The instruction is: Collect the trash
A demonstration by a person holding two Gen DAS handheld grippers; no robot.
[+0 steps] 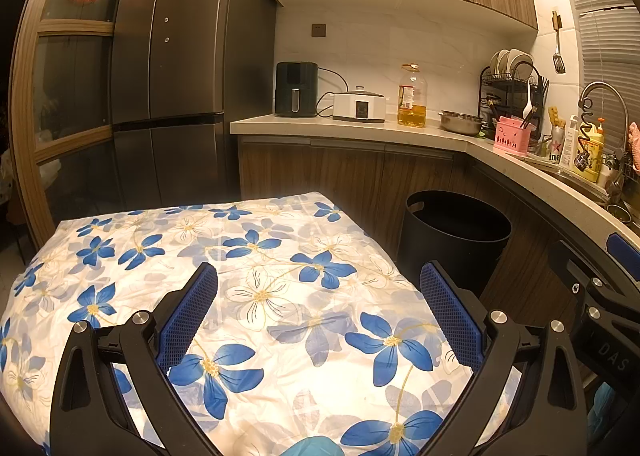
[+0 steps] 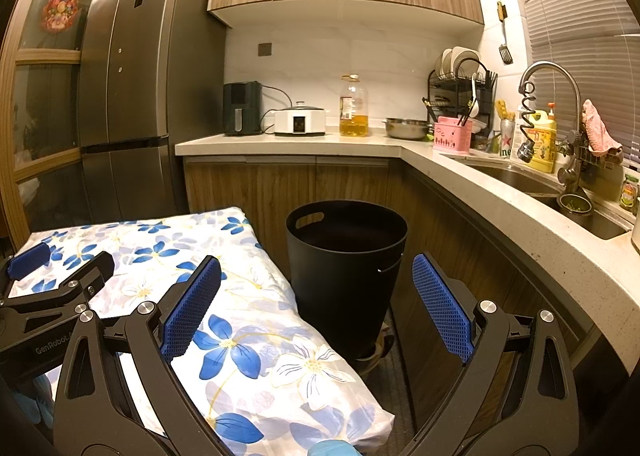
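Bin (image 2: 346, 256) mouth open above; table (image 2: 256, 296) edge left, cabinet (image 2: 460, 256) right.

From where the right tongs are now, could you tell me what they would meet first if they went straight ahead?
Most likely the black bin: it stands centred between the open right tongs, beside the floral-covered table. Depth is unclear, so they might pass above its rim.

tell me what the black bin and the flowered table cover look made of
Black bin: likely matte plastic; smooth moulded wall with a cut-out handle slot, no shine.
Flowered table cover: seems thin woven fabric or a plastic-coated sheet; it wrinkles softly and shows a slight sheen.
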